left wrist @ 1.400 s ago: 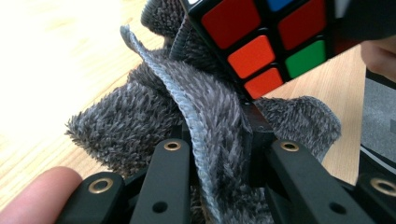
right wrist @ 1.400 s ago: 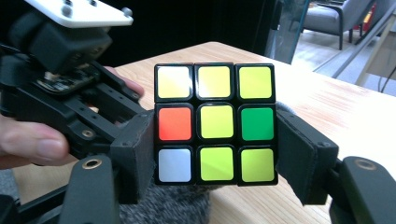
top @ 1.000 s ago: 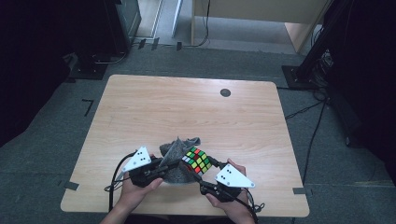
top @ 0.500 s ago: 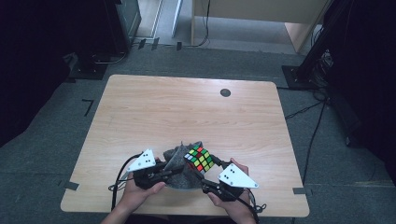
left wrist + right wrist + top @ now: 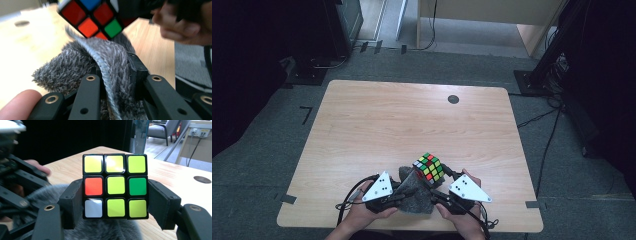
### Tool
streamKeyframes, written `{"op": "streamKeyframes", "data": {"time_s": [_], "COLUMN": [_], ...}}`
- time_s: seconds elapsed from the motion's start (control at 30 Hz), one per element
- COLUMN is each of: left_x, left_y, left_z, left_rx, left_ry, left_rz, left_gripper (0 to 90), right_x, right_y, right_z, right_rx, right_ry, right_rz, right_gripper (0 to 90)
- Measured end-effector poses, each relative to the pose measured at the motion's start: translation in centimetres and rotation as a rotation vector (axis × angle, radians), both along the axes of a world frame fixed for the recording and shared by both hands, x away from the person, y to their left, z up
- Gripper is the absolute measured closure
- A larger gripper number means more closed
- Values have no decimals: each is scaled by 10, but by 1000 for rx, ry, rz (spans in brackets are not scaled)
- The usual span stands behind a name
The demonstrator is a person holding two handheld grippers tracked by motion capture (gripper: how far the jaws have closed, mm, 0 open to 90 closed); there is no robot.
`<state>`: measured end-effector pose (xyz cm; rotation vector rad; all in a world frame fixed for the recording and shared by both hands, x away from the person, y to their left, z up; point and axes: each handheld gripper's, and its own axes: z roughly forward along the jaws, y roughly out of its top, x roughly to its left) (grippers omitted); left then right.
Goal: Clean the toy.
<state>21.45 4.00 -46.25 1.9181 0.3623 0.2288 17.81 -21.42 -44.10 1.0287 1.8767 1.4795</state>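
Since the earlier frames my left gripper point(image 5: 408, 192) has slid a little to the right with the grey cloth point(image 5: 414, 200), so the cloth now lies closer under the cube point(image 5: 429, 168). My right gripper point(image 5: 115, 202) has kept its place.

My left fingers point(image 5: 90, 87) are clenched on a fold of the fluffy cloth point(image 5: 107, 67); the pile bulges up between them. My right fingers point(image 5: 72, 202) are grasping the puzzle cube point(image 5: 115, 185) by two opposite sides, with the mostly yellow face turned to the camera. The cube is lifted just above the near edge of the worktop point(image 5: 412, 120), touching or almost touching the cloth.

What I fear: if I rub too hard with the cloth, the cube may turn or slip out of the right fingers, because they press only on smooth side faces. A layer of the cube could also twist. The cloth is thick and may catch on a finger.

The worktop is pale wood with a round cable hole point(image 5: 453, 99) at the far side. Around it I see grey carpet, dark stands and cables on the floor.
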Motion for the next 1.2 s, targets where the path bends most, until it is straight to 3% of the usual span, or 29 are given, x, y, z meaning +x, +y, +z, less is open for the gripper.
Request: {"op": "streamKeyframes", "data": {"time_s": [0.07,0.17,0.23,0.37,0.43,0.53,0.63,0.67,0.77,0.87,0.97,1.03,1.2], "left_x": [1,5,8,11,10,9,10,11,16,20,26,30,35], "left_y": [7,16,17,9,8,16,26,29,30,25,22,28,40], "left_z": [4,9,7,-1,-1,8,14,15,12,5,2,3,9], "left_rx": [-37,-79,-62,23,18,-101,-178,-187,-158,-103,-63,-130,-280], "left_ry": [-17,-6,15,30,27,30,30,30,54,106,159,212,296], "left_rz": [25,52,66,90,76,49,53,61,92,129,208,197,130], "left_gripper": [753,753,746,718,718,729,731,731,731,729,719,721,730], "right_x": [1,4,4,2,1,3,4,5,5,4,2,0,-3], "right_y": [-3,-7,-8,-4,0,3,0,-1,-5,-4,0,5,14], "right_z": [-1,-2,-2,-1,-2,-6,-9,-9,-7,-4,-3,-4,-8], "right_rx": [-9,-3,-3,2,-6,-35,-45,-50,-28,-10,7,-6,-28], "right_ry": [2,19,22,17,13,17,27,30,33,26,21,13,7], "right_rz": [-19,-40,-48,-33,-11,-10,-27,-37,-48,-37,3,37,98], "right_gripper": [349,349,348,348,348,349,349,349,349,349,348,349,349]}}
